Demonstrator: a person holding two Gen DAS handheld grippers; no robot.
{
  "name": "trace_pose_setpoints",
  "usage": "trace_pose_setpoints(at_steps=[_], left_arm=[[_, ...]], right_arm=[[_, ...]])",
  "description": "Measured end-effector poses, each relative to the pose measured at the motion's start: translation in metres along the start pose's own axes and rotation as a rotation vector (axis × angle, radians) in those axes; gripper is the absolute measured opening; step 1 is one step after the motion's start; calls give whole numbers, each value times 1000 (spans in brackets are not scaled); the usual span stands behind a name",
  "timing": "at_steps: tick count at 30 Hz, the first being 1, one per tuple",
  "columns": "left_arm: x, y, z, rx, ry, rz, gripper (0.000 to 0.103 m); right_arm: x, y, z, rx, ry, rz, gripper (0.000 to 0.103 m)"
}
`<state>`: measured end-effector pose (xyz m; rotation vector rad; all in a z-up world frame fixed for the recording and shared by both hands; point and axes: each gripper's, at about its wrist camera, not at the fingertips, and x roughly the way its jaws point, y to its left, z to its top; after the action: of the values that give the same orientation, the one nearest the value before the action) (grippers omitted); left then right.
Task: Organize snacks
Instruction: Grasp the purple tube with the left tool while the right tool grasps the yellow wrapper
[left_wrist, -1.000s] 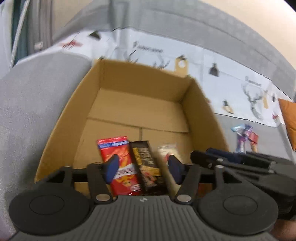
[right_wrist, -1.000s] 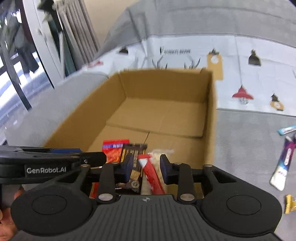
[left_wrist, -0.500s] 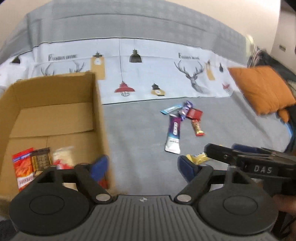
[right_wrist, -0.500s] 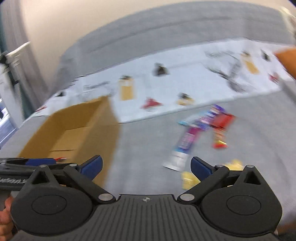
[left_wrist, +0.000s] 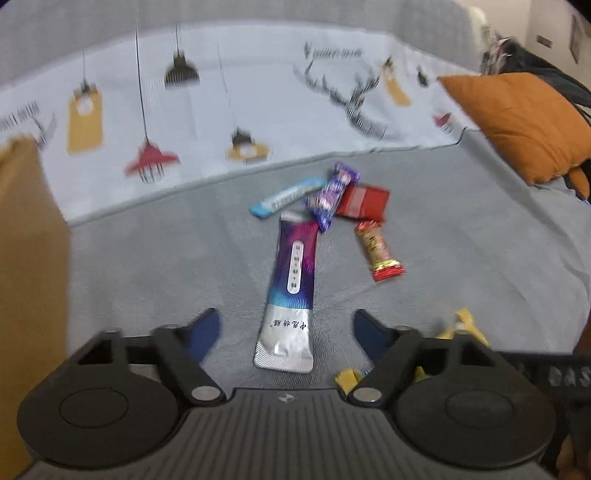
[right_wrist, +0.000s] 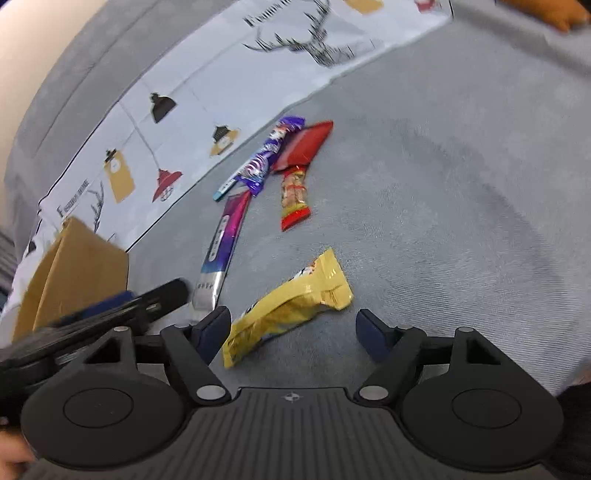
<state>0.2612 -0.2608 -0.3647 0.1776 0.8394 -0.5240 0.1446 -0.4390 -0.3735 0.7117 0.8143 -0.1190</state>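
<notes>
Left wrist view: looking down at a grey fabric sofa seat (left_wrist: 461, 258), with the left gripper (left_wrist: 286, 330) hanging over it at lower centre, fingers spread wide and gripping nothing. Lying between the blue fingertips (left_wrist: 201, 332), a long purple-and-silver foil sachet (left_wrist: 291, 291), its silver end nearest the lens. Clustering above it, mid-frame: a thin light-blue snack bar (left_wrist: 288, 195), a purple candy wrapper (left_wrist: 332, 192) overlapping a flat red packet (left_wrist: 364, 201), and a red-and-gold twisted candy (left_wrist: 378, 251) just right of the sachet. Peeking out behind the right finger, lower right, a yellow wrapper (left_wrist: 461, 328) (mostly hidden). Showing at the left edge, a brown cardboard box wall (left_wrist: 29, 258); at upper right, an orange cushion (left_wrist: 517, 122); across the top, a white throw printed with lamps and deer (left_wrist: 221, 103).

Right wrist view: hovering at bottom centre, the right gripper (right_wrist: 293, 332), fingers likewise wide apart and empty. Sitting between them, slightly left of centre, the yellow wrapper (right_wrist: 291, 302), resting on the seat. Lying at upper centre, the remaining snacks; the box (right_wrist: 74, 266) at the left edge.
</notes>
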Motion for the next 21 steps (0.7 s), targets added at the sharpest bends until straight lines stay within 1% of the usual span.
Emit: trace_pose_setpoints(at_steps=[1,2,3,4,6,8,10,12,14,15,16,17,18,20,21], left_arm=[[10,2,2,-6,28,-4,52],[21,4,3,-8,63,-5,36],[27,5,2,-15,77,-2,36],[26,6,2,-22,57,-3,35],[23,4,-1,8,57,4,35],[16,5,-6,11,67,17,34],[3,10,-15,-16,94,31,34],[-16,13,-30,-36,119,34,34],[-35,17,-52,-46,130,37,35],[-42,21,-62,-59,129,36,36],[-48,24,-68,-68,121,31,37],[-51,25,-70,-65,121,25,40],[-51,27,-68,-57,129,19,44],[-48,29,-58,-73,123,24,69],[-45,30,-52,-90,116,25,71]], right_arm=[[5,4,3,-23,-3,-9,77],[8,9,6,-55,-8,-21,64],[12,14,8,-91,-8,-32,49],[17,16,10,-110,2,-39,34],[20,14,15,-88,-3,-24,30],[19,15,18,-88,-11,-6,24],[16,23,20,-150,-25,-16,24],[15,28,21,-198,-28,-20,23],[16,30,18,-217,7,-17,24],[17,30,16,-213,19,-20,30],[17,31,13,-211,30,-31,42],[16,32,10,-217,33,-32,55],[14,33,7,-229,30,-34,56],[11,37,2,-249,25,-42,56],[12,37,-1,-255,34,-39,56]])
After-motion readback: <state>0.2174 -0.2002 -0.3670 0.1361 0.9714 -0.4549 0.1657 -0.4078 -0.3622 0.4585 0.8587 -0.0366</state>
